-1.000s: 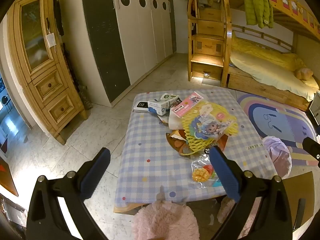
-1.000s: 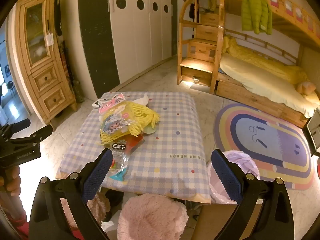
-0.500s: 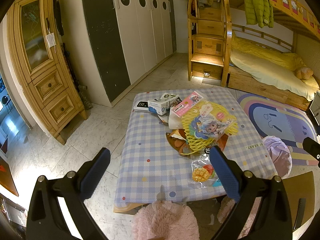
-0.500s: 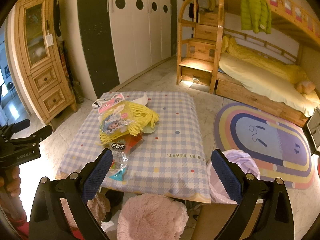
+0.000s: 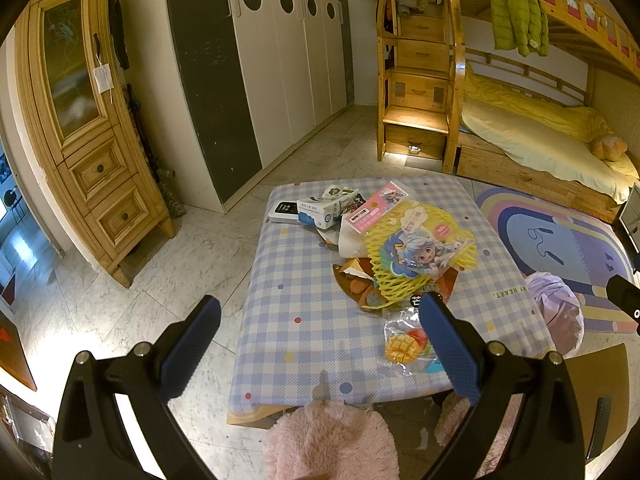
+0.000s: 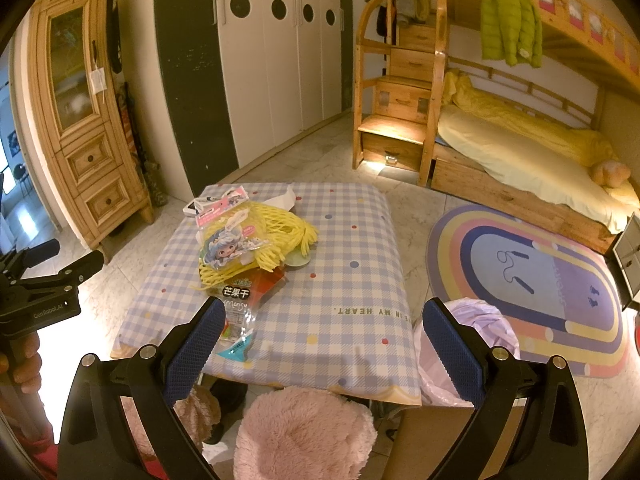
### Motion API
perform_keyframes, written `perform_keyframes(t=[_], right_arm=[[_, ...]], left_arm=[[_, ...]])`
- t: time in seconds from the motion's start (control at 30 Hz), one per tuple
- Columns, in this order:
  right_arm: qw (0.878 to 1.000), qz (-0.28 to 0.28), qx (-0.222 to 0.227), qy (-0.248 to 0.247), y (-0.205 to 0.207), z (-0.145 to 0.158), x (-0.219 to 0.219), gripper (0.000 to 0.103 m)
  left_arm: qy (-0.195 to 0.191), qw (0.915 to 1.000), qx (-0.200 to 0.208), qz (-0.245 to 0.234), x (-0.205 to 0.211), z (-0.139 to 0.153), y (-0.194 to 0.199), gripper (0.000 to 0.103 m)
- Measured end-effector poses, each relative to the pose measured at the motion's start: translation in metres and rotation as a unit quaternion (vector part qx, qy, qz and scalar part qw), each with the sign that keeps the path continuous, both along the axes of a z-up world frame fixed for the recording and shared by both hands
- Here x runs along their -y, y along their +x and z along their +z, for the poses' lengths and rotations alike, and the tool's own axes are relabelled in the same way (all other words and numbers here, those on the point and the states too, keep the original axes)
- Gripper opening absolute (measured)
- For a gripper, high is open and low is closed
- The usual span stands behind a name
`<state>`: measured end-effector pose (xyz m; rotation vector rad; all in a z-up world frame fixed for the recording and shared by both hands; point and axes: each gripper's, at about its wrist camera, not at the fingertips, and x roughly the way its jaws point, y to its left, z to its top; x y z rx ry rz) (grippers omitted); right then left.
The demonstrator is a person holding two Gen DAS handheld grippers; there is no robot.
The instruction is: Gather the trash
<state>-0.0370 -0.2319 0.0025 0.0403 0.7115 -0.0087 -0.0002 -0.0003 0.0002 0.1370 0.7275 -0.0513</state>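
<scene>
Trash is heaped on a low table with a checked cloth [image 5: 304, 312] [image 6: 344, 240]: a yellow foam net under a cartoon-printed wrapper [image 5: 416, 256] [image 6: 240, 244], a clear mango snack bag [image 5: 404, 346] [image 6: 238, 320], small boxes [image 5: 324, 208] at the far edge. A bin with a lilac bag [image 5: 556, 312] [image 6: 472, 328] stands by the table's right side. My left gripper [image 5: 320, 344] hovers open above the near edge, nothing in it. My right gripper [image 6: 320, 344] is open and empty too. In the right wrist view the left gripper [image 6: 44, 280] appears at the left border.
A pink fluffy stool [image 5: 332, 440] [image 6: 304, 432] sits below the near table edge. A wooden cabinet [image 5: 88, 120] and white wardrobe [image 5: 280, 60] line the far wall. A bunk bed [image 6: 520, 152] and rainbow rug [image 6: 528, 280] lie to the right.
</scene>
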Motion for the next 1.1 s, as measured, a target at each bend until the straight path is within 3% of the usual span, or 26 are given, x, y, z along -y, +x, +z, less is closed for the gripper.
perform_keyframes(t=[1.1], right_arm=[[1.000, 0.000, -0.001, 0.001, -0.0004, -0.0010, 0.0008, 0.098]], left_arm=[[0.000, 1.0000, -0.001, 0.000, 0.0000, -0.0002, 0.0003, 0.096]])
